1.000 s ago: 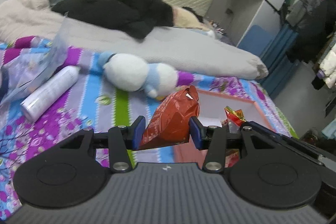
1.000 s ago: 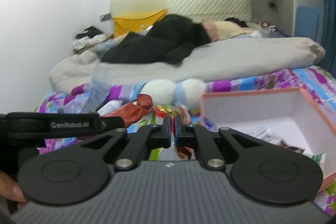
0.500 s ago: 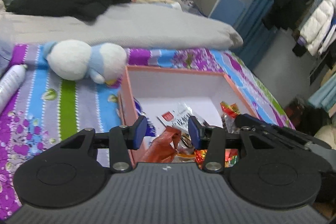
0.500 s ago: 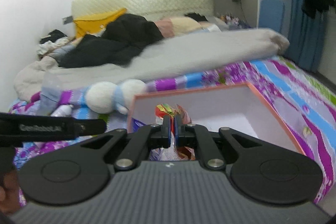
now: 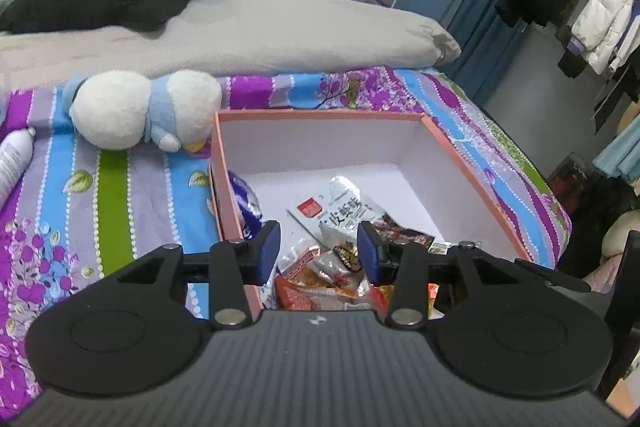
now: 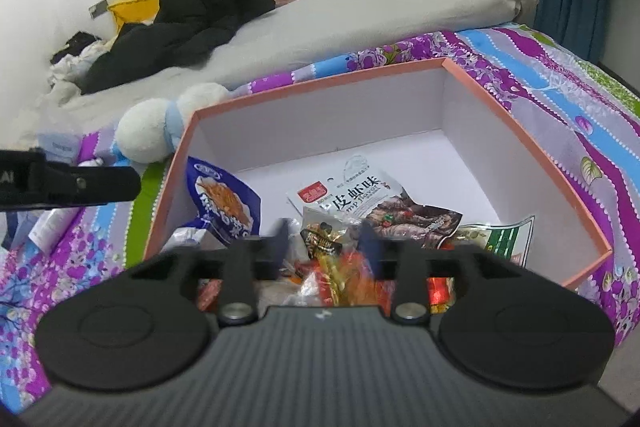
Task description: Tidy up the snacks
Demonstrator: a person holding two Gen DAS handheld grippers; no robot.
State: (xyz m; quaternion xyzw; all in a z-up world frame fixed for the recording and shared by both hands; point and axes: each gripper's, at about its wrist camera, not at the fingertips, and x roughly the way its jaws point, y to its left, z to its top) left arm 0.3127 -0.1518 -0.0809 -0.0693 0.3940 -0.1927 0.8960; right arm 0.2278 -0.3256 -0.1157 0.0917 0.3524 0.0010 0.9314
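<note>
Snacks (image 5: 344, 215) lie heaped in the near end of the box (image 5: 460, 163), which sits open on the striped sheet (image 5: 112, 195), a fair sign that it serves as the collecting place. Going from the left: a white bottle (image 5: 12, 159) at the sheet's edge, then a plush toy (image 5: 140, 109) just beside the box's far left corner, then the box itself.

The left claw (image 5: 319, 246) hangs over the near left wall with its jaws spread and nothing between them; a blue packet (image 5: 246, 205) leans on that wall, and red and clear wrappers (image 5: 320, 279) lie right below the gap.

The right claw (image 6: 325, 242) is also spread over the heap, its tips blurred. A red and gold wrapper (image 6: 340, 275) shows between them, seemingly loose, not pinched. Beyond the tips lie a shrimp packet (image 6: 356, 195) and, toward the right wall, a green one (image 6: 504, 239). The far half of the box floor is bare.
</note>
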